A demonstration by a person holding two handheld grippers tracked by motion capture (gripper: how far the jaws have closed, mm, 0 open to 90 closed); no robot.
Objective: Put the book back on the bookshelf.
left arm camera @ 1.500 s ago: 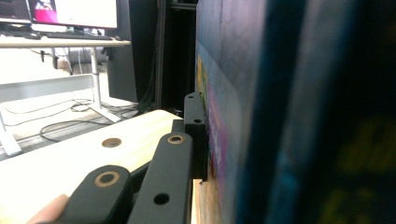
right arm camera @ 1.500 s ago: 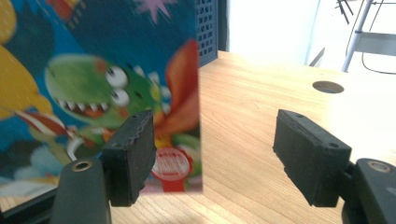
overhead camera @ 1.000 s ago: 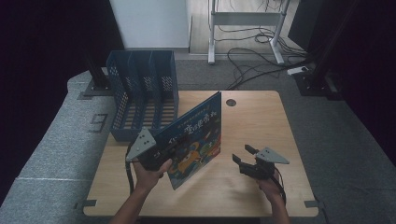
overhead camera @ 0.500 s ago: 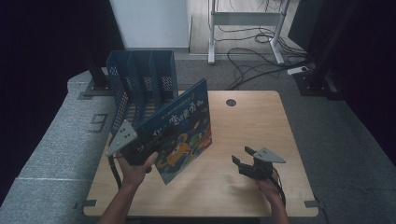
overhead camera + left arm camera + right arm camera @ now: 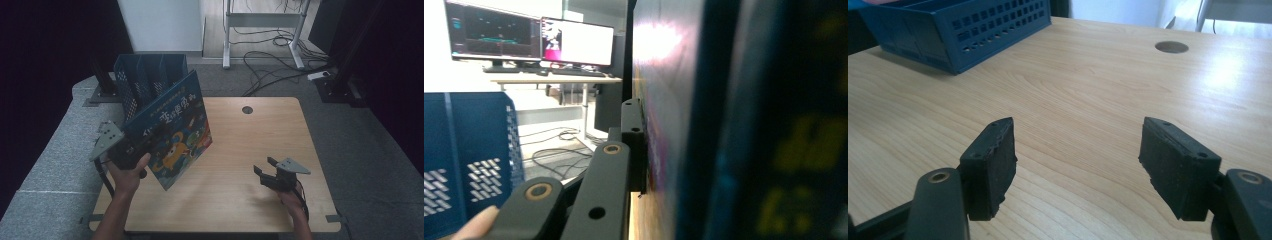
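Note:
A blue picture book (image 5: 172,131) with an orange cartoon cover hangs tilted above the table's left side, its upper edge leaning in front of the blue slotted file rack (image 5: 150,80). My left gripper (image 5: 131,148) is shut on the book's lower left corner. In the left gripper view the book (image 5: 734,120) stands edge-on right beside one black jaw, with the rack (image 5: 469,165) at the left. Low over the table's front right, my right gripper (image 5: 263,166) is open. The right gripper view has nothing but bare wood between the two pads of my right gripper (image 5: 1078,160).
The wooden table (image 5: 260,130) has a round cable hole (image 5: 247,109) at its back edge. The rack (image 5: 963,30) stands on the table's back left corner. Behind the table are a desk frame and floor cables (image 5: 270,50). Monitors (image 5: 529,40) stand far off.
My left gripper has carried the book left and upward, closer to the blue rack. The right gripper has stayed in place, still open.

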